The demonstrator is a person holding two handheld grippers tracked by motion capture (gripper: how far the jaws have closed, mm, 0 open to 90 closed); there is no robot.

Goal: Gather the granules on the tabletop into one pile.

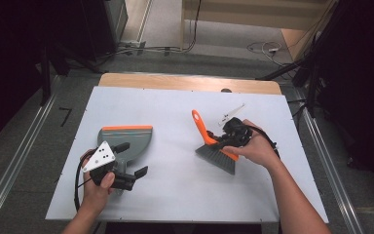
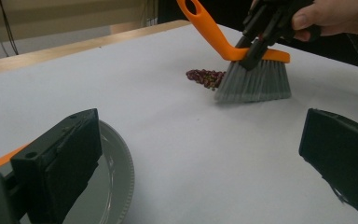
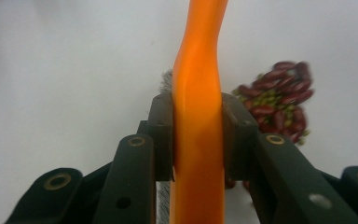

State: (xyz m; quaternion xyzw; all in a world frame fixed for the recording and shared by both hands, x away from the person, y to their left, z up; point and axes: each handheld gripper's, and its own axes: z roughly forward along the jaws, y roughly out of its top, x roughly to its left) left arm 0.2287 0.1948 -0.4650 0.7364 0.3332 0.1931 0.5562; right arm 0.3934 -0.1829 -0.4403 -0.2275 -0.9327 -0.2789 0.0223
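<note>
We see a white table top (image 1: 185,195) with a bare wooden strip (image 1: 175,82) along its far edge. Grey floor (image 1: 224,44) beyond it, loose cables (image 1: 265,48) trailing there. Metal rails (image 1: 9,170) run down both sides. Dark curtains (image 1: 9,58) left and right.

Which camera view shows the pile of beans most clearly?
The right gripper view: the beans lie close, red and green ones distinct, beside the brush. The left gripper view shows them as a small dark heap against the bristles; in the high view I cannot make them out.
</note>
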